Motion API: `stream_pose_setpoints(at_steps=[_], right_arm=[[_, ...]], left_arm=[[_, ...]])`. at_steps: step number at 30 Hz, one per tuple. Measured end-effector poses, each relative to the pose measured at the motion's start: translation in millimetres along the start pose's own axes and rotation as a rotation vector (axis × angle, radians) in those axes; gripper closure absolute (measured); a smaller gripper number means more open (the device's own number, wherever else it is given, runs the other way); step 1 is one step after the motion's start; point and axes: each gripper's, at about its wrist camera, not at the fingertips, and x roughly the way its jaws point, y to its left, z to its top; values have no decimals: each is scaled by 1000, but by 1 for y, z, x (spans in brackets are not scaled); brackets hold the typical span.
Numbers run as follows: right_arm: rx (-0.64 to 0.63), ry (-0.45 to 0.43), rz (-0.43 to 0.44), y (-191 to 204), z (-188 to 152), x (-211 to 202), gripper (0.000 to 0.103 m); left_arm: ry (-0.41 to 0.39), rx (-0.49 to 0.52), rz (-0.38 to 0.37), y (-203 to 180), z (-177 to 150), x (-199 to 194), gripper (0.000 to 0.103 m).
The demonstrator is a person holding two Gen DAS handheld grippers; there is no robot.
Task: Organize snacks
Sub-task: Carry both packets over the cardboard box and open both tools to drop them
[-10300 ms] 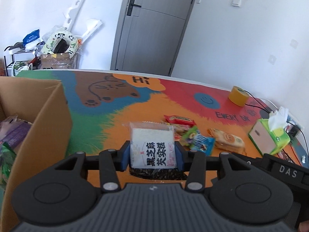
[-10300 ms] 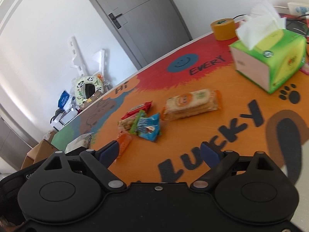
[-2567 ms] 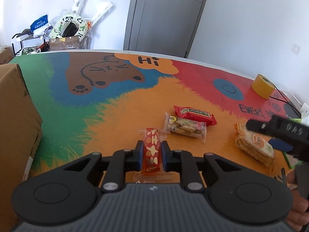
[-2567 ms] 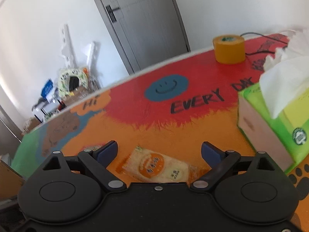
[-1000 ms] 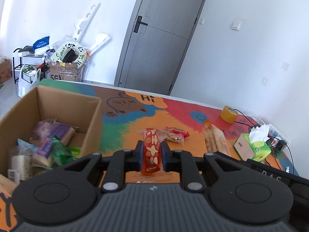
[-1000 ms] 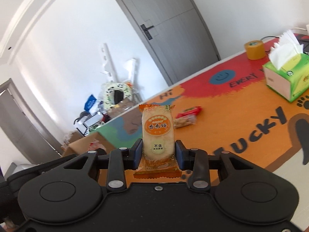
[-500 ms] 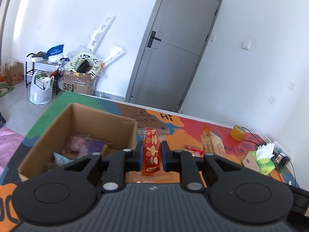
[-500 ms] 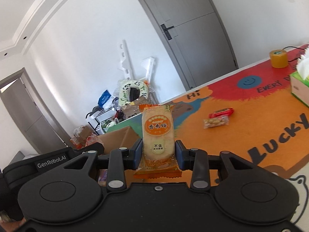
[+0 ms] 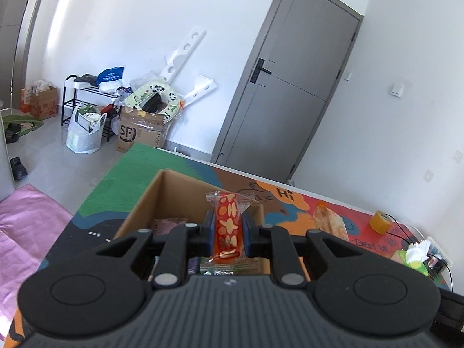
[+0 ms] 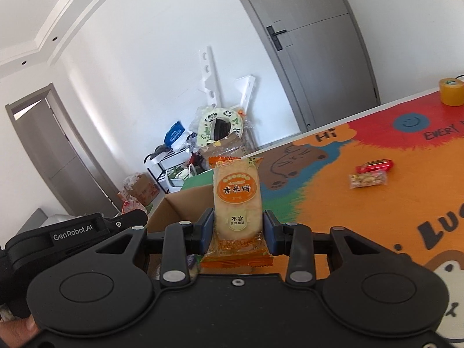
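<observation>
My left gripper (image 9: 227, 229) is shut on a red nut bar (image 9: 227, 226) and holds it upright above the open cardboard box (image 9: 174, 191), which has several snack packs inside. My right gripper (image 10: 237, 227) is shut on an orange rice cracker pack (image 10: 237, 203), held upright just right of the box (image 10: 185, 203). That pack also shows in the left wrist view (image 9: 329, 221). A red snack pack (image 10: 374, 165) and a clear nut pack (image 10: 368, 179) lie on the colourful table mat (image 10: 377, 217).
A yellow tape roll (image 10: 451, 91) stands at the mat's far right. A green tissue box (image 9: 413, 261) sits near cables at the right. Floor clutter, a shelf and boxes (image 9: 139, 130) stand beyond the table, next to a grey door (image 9: 290, 92).
Both grippers have risen and moved left toward the box, each still holding its snack. The box now sits directly under the left gripper.
</observation>
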Motion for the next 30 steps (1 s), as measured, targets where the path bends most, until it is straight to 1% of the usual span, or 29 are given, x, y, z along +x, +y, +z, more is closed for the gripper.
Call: stream_pose_setpoints(at_steps=[9,12,19,21,22,24,27,30], right_arm=[[-33,29,7,25,1,26,67],[-50,43,2,34,0,34,67],[-72,57,-17,45,0,49,67],[-71,58,-26,46,0,53,66],[-71,58,-30,47,0,55,66],[-74,63,-38,49,1,59,66],[-83,64,-47,53,1,66,66],[-72,63,-59,55,2,72,66]], left_arm=[[17,-30,15,28,3,16,85],[16,-50,9,36,5,24,85],[50,-61,11,45,4,50,85],[53,-72,26,48,5,53,84],[50,-76,32,49,5,52,80],[39,-77,27,51,5,50,80],[17,-75,33,55,6,44,77],[23,-87,40,63,6,39,75]])
